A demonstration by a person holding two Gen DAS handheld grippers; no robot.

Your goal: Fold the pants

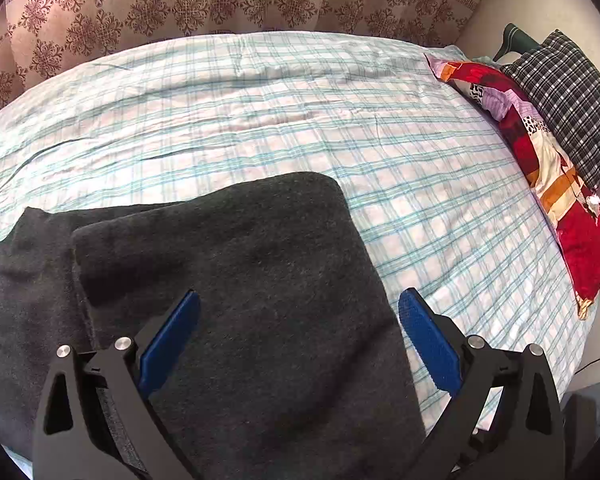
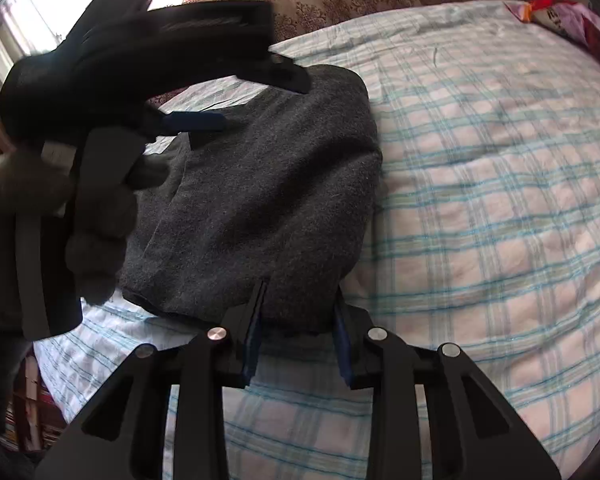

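Dark grey pants (image 1: 236, 280) lie folded into a thick stack on the checked bedsheet (image 1: 300, 120). My left gripper (image 1: 300, 304) hovers just above the stack, jaws wide open and empty, blue pads (image 1: 428, 340) spread over the top layer. In the right wrist view the pants (image 2: 268, 184) fill the middle. My right gripper (image 2: 298, 300) is open, its jaws astride the near edge of the stack. The left gripper (image 2: 216, 100) and the gloved hand holding it show at upper left, above the pants.
A red patterned pillow (image 1: 540, 160) and a dark checked pillow (image 1: 572, 100) lie along the bed's right edge. A patterned brown curtain (image 1: 180, 0) hangs behind the bed. Bare bedsheet (image 2: 500, 200) spreads right of the pants.
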